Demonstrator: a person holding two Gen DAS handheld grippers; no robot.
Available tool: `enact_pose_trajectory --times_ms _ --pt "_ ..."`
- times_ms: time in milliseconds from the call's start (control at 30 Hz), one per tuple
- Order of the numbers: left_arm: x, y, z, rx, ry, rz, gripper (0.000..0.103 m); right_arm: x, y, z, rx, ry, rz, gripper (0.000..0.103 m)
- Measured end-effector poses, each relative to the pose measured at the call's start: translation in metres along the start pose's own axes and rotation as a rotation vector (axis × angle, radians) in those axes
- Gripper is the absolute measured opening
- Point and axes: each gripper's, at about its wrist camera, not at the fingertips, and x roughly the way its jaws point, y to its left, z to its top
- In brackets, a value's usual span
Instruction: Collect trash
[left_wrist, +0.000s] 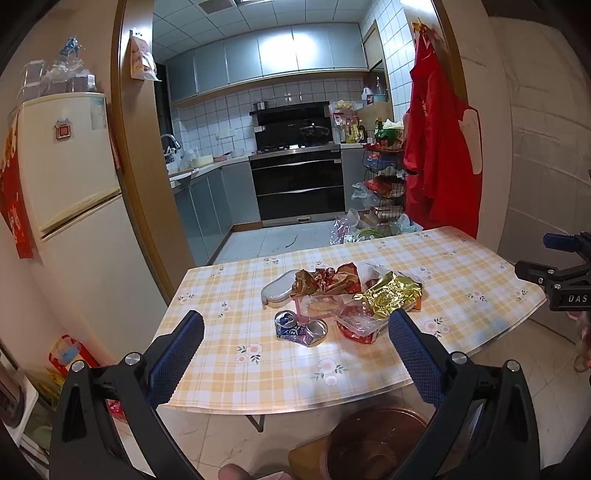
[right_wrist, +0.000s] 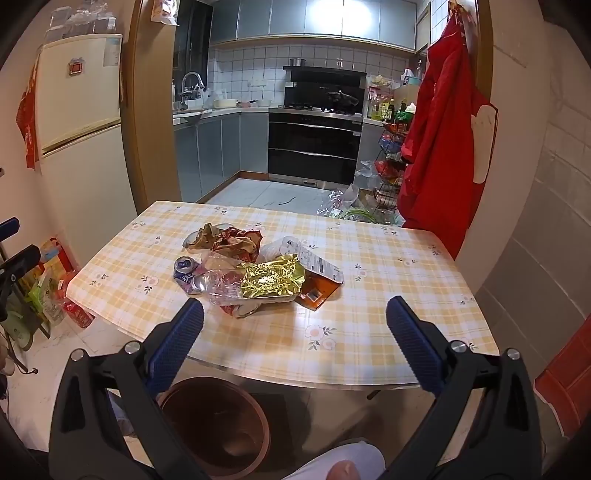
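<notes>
A heap of trash lies mid-table on the yellow checked tablecloth (left_wrist: 258, 354): a crushed blue can (left_wrist: 300, 328), a gold foil wrapper (left_wrist: 392, 293), crumpled red-gold wrappers (left_wrist: 328, 280), a flattened silver can (left_wrist: 277, 293) and clear plastic (left_wrist: 356, 323). The right wrist view shows the same can (right_wrist: 186, 271), gold foil (right_wrist: 272, 277), an orange packet (right_wrist: 317, 293) and the tablecloth (right_wrist: 369, 325). My left gripper (left_wrist: 295, 325) is open and empty, held before the table's near edge. My right gripper (right_wrist: 294, 314) is open and empty too. A brown bin (right_wrist: 216, 424) stands on the floor below the table edge, also in the left wrist view (left_wrist: 373, 439).
A fridge (left_wrist: 70, 192) stands to the left of the table. A red garment (left_wrist: 439, 147) hangs at the doorway on the right. Bags and boxes (right_wrist: 55, 291) sit on the floor left of the table. The kitchen with an oven (left_wrist: 299, 184) lies beyond.
</notes>
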Motion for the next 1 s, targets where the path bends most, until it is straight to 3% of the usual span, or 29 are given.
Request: enact_pose_trajectory --times_ms 1000 --pt "-0.011 -0.004 0.0 0.006 -0.002 0.002 0.098 -0.003 -0.009 0.003 0.001 -0.008 -0.005 0.097"
